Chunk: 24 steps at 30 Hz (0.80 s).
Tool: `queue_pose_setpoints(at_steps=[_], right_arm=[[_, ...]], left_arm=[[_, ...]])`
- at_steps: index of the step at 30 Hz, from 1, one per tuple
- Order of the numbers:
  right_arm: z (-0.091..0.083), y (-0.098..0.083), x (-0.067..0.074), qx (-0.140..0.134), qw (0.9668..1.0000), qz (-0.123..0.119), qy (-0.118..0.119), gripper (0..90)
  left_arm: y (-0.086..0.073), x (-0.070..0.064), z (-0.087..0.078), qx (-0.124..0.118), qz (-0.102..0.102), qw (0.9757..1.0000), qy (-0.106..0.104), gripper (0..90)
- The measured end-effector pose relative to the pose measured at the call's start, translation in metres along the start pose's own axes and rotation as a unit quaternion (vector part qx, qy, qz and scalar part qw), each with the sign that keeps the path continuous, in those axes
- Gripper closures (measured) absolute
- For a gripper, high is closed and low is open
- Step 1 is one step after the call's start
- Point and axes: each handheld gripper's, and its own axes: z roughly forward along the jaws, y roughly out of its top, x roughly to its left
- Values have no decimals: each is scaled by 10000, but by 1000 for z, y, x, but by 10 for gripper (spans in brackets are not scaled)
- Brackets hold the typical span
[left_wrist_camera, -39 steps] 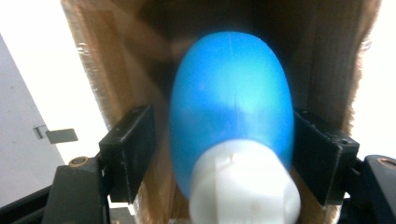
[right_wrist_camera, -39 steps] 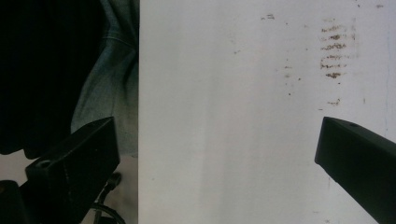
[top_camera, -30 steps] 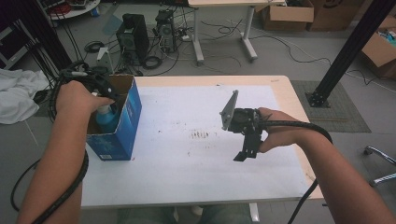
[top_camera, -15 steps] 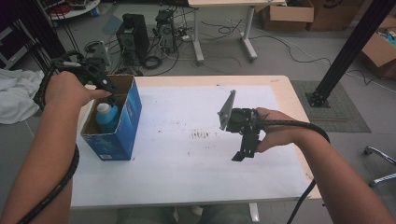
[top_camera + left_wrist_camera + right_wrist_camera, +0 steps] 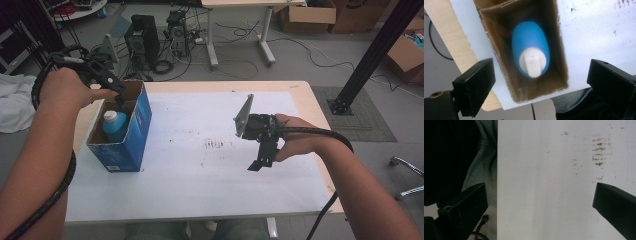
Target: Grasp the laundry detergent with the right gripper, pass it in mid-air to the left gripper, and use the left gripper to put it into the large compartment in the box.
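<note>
A: Item one, left gripper (image 5: 541, 82). Change since the earlier frame?

B: It has risen out of the box (image 5: 131, 137) and drawn back toward the table's far left edge. It hovers above the box opening, jaws spread wide, grasping nothing. The left hand (image 5: 67, 90) holds it over the box's far end.

A: Contents of the box?

B: One blue bottle (image 5: 530, 53), smooth, rounded and oval from above, with a white flip-style cap (image 5: 532, 61). It stands upright inside the box, loose, touched by neither jaw. A second. ago the hand covered it; now its cap and shoulder show in the high view.

A: The box itself?

B: Rectangular, open-topped, blue printed outside, raw brown cardboard inside, with slightly ragged top edges. It stands near the table's left edge, unmoved.

A: Item two, right gripper (image 5: 262, 160).

B: Unchanged in position. It hangs over the right half of the table, pointing down toward the near edge, black jaws released and wide apart, nothing between them. A grey three-cornered plate stands on top; a ribbed black cable trails back along the forearm. The right hand (image 5: 295, 140) wraps it.

A: Surface beneath?

B: Table (image 5: 190, 195) with a matte white sheet, pale wood showing at the borders. Rows of small brown scuff marks (image 5: 599, 150) lie near the centre. Blue denim (image 5: 481, 165) shows past the near edge in the right gripper view.
</note>
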Motion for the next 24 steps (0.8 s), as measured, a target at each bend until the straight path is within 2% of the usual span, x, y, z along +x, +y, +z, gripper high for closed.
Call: queue_pose_setpoints(at_steps=[7, 9, 11, 15, 19, 20, 21, 22, 24], right_arm=[[-1, -3, 1, 4, 10000, 41, -16, 0], [-1, -5, 1, -16, 10000, 61, -12, 0], [-1, -6, 1, -4, 10000, 89, -14, 0], [-2, -7, 1, -6, 10000, 92, -9, 0], [-3, -7, 1, 5, 9999, 114, -26, 0], [-4, -7, 0, 10, 9999, 116, -22, 0], [-4, -7, 0, 9, 9999, 122, -23, 0], [-4, -7, 0, 22, 9999, 141, -19, 0], [-5, -8, 0, 9, 9999, 144, -22, 0]], left_arm=[[2, -8, -14, -71, 232, 9997, 13, 55], [3, -14, -18, -61, 406, 9992, 0, 37], [3, -19, -19, -73, 480, 9988, -28, 14], [5, -33, -25, -152, 909, 9957, -58, 3], [6, -46, -28, -274, 1364, 9901, -198, 1], [6, -49, -29, -281, 1547, 9873, -244, 2], [6, -55, -28, -306, 1782, 9829, -345, 2], [6, -58, -28, -307, 1937, 9798, -400, 2], [6, -67, -26, -200, 2249, 9729, -508, 2]])
